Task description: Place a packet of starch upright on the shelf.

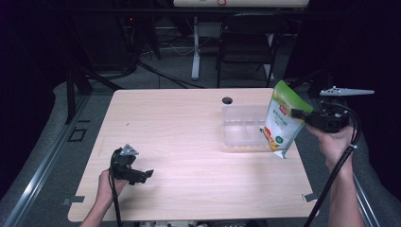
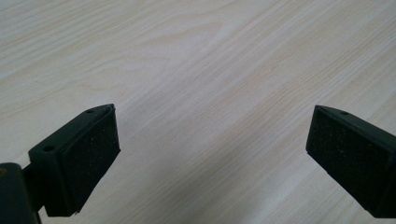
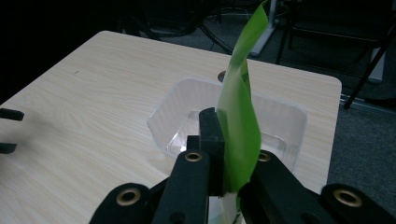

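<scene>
Left claw [image 1: 147, 174] sits low over the bare counter [image 1: 189, 142], jaws spread wide with nothing between them. Well off to its right, the clear plastic tub [image 1: 243, 125] rests on the counter. Right claw [image 1: 297, 113] pinches the green snack pouch [image 1: 282, 120] near its top, holding it upright and lifted, just beside the tub's right wall.

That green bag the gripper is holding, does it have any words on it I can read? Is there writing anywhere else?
Green pouch, red patch near its top: some print, too blurred to read.
Green pouch, white front and small green round mark lower down: print too small to read.
Clear plastic container: no writing to be seen.
Table: no writing to be seen.
Right gripper, which pinches the pouch: no label to be seen.
</scene>
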Demonstrator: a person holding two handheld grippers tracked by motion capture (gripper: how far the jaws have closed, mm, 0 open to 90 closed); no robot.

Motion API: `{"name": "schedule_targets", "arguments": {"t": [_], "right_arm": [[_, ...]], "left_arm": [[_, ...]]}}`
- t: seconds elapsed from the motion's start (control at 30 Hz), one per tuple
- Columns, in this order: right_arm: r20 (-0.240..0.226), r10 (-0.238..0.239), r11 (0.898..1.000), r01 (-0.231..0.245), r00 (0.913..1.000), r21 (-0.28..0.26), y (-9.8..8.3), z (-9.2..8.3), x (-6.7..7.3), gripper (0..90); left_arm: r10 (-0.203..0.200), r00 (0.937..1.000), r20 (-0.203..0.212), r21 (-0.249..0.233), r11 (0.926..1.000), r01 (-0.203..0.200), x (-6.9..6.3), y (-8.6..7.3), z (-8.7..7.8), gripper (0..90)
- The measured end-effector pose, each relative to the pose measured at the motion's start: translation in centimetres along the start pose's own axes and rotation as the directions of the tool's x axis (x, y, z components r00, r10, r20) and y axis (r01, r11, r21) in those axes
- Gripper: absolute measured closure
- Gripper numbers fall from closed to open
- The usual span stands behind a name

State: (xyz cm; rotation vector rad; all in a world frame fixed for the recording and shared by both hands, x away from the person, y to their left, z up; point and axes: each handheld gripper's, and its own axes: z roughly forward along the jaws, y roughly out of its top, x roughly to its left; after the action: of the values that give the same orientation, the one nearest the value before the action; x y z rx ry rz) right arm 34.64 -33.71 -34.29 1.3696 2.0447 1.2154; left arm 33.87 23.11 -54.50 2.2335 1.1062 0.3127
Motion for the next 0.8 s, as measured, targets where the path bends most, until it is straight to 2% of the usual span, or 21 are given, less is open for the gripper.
{"name": "schedule_targets", "arguments": {"t": [0.27,0.33,0.57,0.8], "right_arm": [[0.054,0.029,1.000,-0.029,0.9981,-0.003,1.1,1.3,-0.9,90.0],[0.082,0.033,0.999,-0.033,0.9961,-0.002,1.4,2.1,-1.3,90.0],[0.103,0.076,0.997,-0.075,0.9918,-0.012,1.6,4.2,-2.5,90.0],[0.123,0.099,0.995,-0.098,0.9874,-0.016,1.9,6.5,-2.8,90.0]], "left_arm": [[0.002,1.0000,0.001,0.004,1.0000,-0.002,0.0,0.1,0.0,2.8],[0.002,1.0000,0.001,0.004,1.0000,-0.002,0.0,0.1,0.0,2.8],[0.005,1.0000,0.003,0.004,1.0000,-0.005,0.0,0.1,0.0,2.7],[0.008,0.9999,0.006,0.005,1.0000,-0.008,-0.1,0.1,0.0,2.7]]}}
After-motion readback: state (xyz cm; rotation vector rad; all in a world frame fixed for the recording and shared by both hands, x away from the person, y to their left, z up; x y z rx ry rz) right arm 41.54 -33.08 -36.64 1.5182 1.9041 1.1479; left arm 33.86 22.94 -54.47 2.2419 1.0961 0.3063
